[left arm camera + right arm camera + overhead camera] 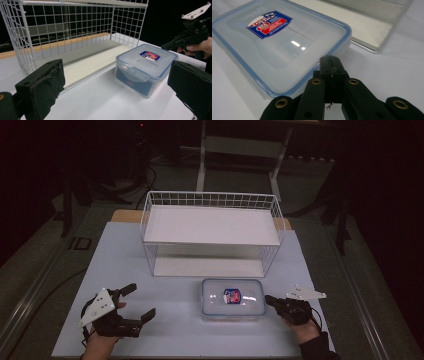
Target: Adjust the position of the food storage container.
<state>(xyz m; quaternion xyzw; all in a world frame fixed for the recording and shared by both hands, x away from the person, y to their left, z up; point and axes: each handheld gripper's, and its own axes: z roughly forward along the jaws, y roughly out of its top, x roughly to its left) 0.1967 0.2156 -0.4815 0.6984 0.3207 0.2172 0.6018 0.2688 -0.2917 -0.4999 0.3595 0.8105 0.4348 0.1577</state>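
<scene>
A clear plastic food box (232, 299) with a blue-rimmed lid and a red and blue label lies on the white table in front of the wire rack. My right gripper (268, 299) sits just right of the box with its jaws shut and nothing between them; its tips (331, 65) almost meet the lid's rim (287, 45). My left gripper (142, 302) rests at the front left, jaws wide open and empty, well apart from the box (146, 67). In the left gripper view the right gripper (175, 45) hangs beyond the box.
A white wire rack (212, 232) with two shelves stands behind the box, its lower shelf (90, 58) open toward me. The white tabletop (175, 320) runs to a front edge near my hands. Dark floor and a frame lie beyond.
</scene>
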